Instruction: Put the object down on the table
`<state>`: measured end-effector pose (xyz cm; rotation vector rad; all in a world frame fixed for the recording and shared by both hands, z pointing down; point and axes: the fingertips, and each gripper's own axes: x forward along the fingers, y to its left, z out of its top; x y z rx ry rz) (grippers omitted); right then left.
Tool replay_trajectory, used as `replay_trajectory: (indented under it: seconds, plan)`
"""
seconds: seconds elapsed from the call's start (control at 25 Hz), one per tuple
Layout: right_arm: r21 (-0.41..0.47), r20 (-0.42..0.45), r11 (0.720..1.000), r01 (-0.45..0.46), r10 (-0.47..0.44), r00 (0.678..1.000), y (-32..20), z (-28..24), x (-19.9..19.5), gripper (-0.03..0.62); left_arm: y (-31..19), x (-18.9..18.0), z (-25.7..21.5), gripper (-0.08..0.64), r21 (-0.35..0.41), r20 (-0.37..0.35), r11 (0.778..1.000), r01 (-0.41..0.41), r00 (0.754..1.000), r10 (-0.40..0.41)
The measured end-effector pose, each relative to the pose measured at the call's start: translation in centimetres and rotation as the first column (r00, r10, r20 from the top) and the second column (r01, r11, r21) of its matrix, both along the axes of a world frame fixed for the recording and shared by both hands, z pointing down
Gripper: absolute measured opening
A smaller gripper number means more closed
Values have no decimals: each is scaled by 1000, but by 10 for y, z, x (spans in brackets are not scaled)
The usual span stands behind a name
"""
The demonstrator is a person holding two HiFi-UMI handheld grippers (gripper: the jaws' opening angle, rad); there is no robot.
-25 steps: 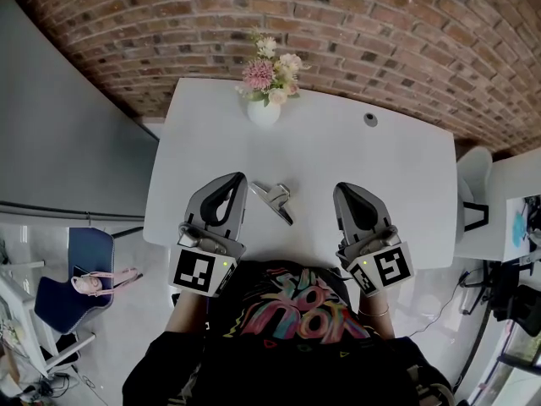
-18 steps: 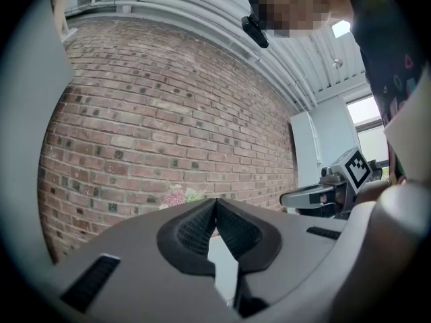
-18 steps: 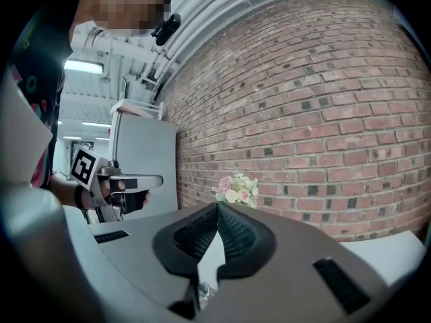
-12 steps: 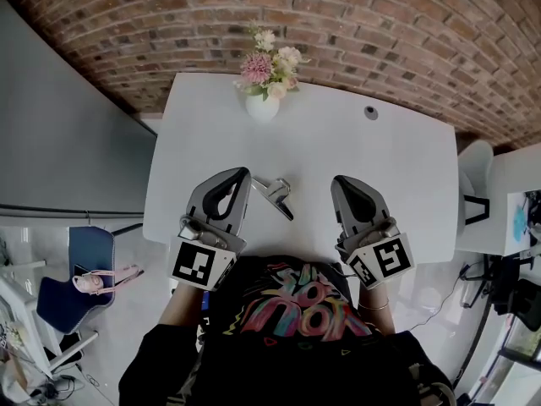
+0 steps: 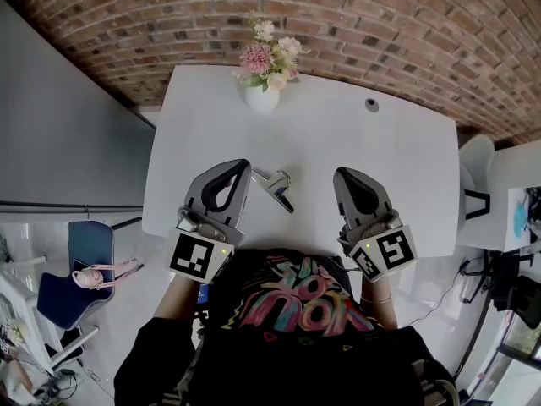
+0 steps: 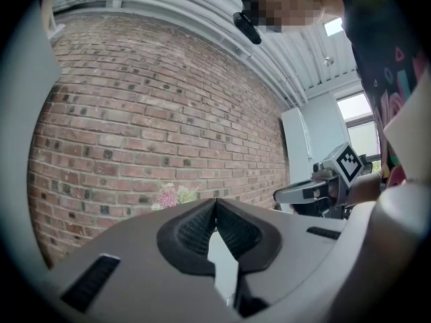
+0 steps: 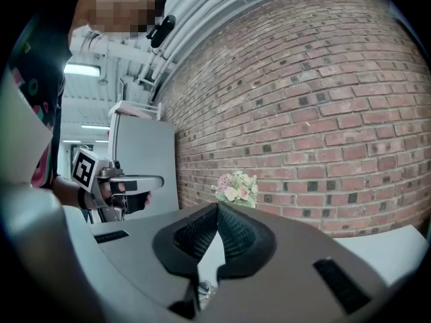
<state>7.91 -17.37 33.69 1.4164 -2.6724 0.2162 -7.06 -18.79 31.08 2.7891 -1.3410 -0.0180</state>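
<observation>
A white rectangular tabletop (image 5: 338,142) stands against a red brick wall, seen from above. A person in a black shirt with colourful lettering, too distorted to read, stands at its near edge and holds a grey gripper in each hand. The left gripper (image 5: 242,166) is over the near edge, left of the middle; in its own view its fingers are pressed together with nothing between them. The right gripper (image 5: 341,174) is over the near edge, right of the middle, and its fingers are likewise closed on nothing. Each gripper carries a cube with a black-and-white square marker. A white vase (image 5: 262,98) of pink and cream flowers sits at the far edge, left of centre. The object (image 5: 275,189) lies on the tabletop between the two grippers, close to the near edge and just beside the left gripper's tip, held by neither. It is a small, shiny silver metal piece with a darker bar; its long axis runs diagonally, one end toward the far left corner, the other toward the near edge. A small round grey grommet (image 5: 371,104) sits near the far edge on the right.
</observation>
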Motion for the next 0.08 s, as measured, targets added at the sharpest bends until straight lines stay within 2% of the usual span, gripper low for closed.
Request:
replay_trajectory:
  seconds: [0.08]
  plan:
    - [8, -3, 1000, 0, 0, 1000, -1, -1, 0, 15, -1, 0, 0, 25, 5, 6, 1000, -6, 1000, 6]
